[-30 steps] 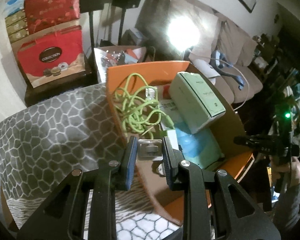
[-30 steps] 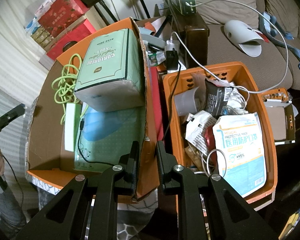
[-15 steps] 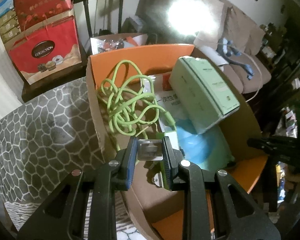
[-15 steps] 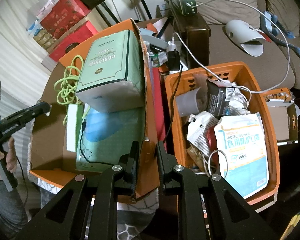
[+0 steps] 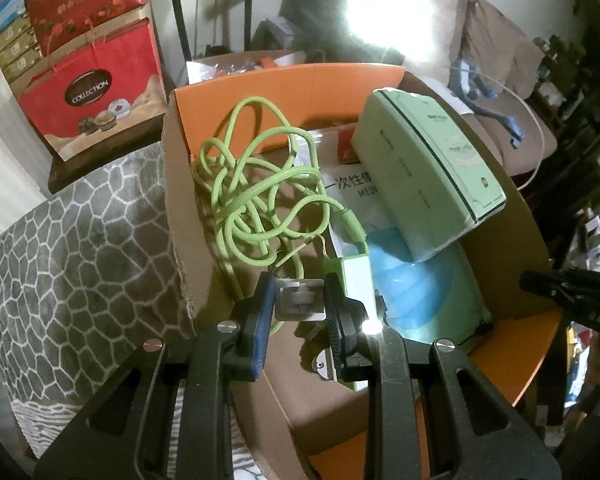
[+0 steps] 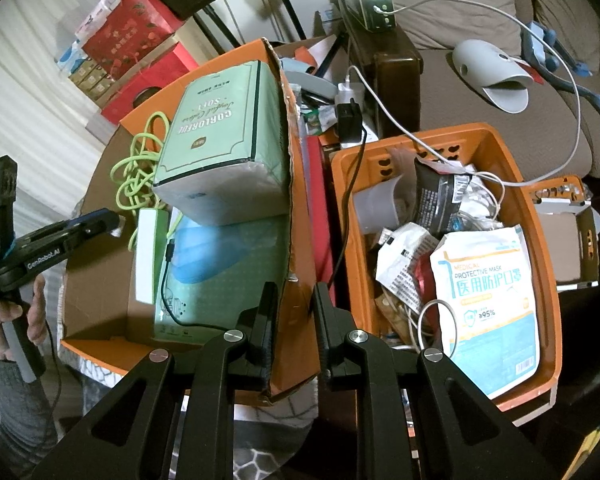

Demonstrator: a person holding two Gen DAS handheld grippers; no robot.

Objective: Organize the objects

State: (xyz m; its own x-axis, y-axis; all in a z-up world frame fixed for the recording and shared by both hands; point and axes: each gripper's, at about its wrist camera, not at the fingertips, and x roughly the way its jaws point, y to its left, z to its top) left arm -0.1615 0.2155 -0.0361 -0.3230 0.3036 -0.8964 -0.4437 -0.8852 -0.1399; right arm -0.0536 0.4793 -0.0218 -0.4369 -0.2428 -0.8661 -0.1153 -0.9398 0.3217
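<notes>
Small silver-grey metal part (image 5: 299,298) pinched between left hand-held gripper (image 5: 299,300) pads, above cardboard box (image 5: 300,80) floor beside tangled green cable (image 5: 260,196). Green tissue box (image 6: 224,148) leans on blue mask pack (image 6: 220,256) inside. Right hand-held gripper (image 6: 296,320) clamps box's orange side wall. Orange basket (image 6: 540,216) of packets sits just right of it.
</notes>
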